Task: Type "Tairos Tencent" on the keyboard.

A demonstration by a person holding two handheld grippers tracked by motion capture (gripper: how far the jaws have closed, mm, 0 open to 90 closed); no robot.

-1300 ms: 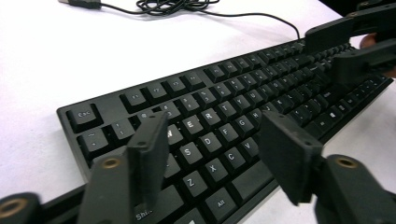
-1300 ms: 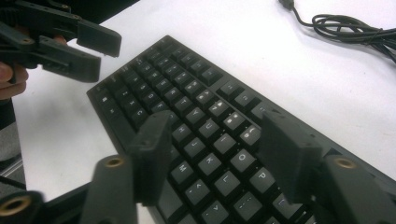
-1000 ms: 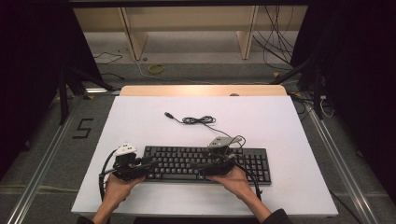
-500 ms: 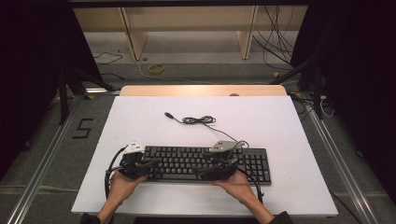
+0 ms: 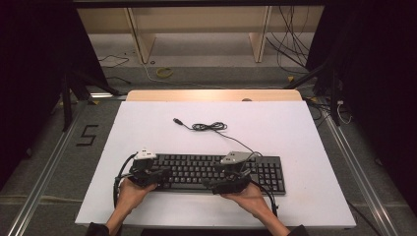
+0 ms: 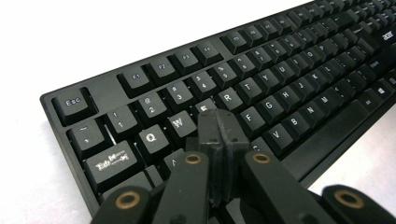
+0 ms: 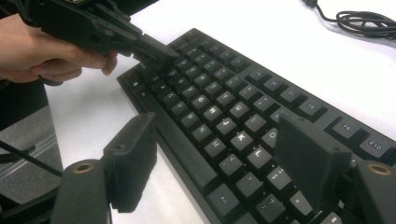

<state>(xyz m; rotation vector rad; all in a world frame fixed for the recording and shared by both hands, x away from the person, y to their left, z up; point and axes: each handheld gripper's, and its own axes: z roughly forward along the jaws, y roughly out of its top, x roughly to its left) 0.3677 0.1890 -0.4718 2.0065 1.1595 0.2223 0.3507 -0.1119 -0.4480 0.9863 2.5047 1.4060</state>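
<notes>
A black keyboard point(image 5: 211, 169) lies near the front of the white table. Its cable point(image 5: 209, 126) runs back to a small coil and a loose plug point(image 5: 176, 120). My left gripper point(image 6: 217, 119) is shut with nothing between its pads, its tip resting over the letter keys just below E at the keyboard's left end point(image 5: 164, 173). My right gripper point(image 7: 217, 135) hovers open over the keyboard's front edge near K and L, pointing left along the keys point(image 5: 207, 183). Its jaws have just been opening, and they grip nothing. The left gripper point(image 7: 156, 53) and the hand holding it show farther off.
The white table top point(image 5: 295, 128) has bare room behind and to both sides of the keyboard. A wooden strip point(image 5: 211, 95) edges its far side. Beyond are shelf legs and loose cables on the floor, and a 5 point(image 5: 87, 135) is marked at the left.
My left gripper has edged right, from beside the keyboard's left end to over its keys. The right hand has stayed about where it was.
</notes>
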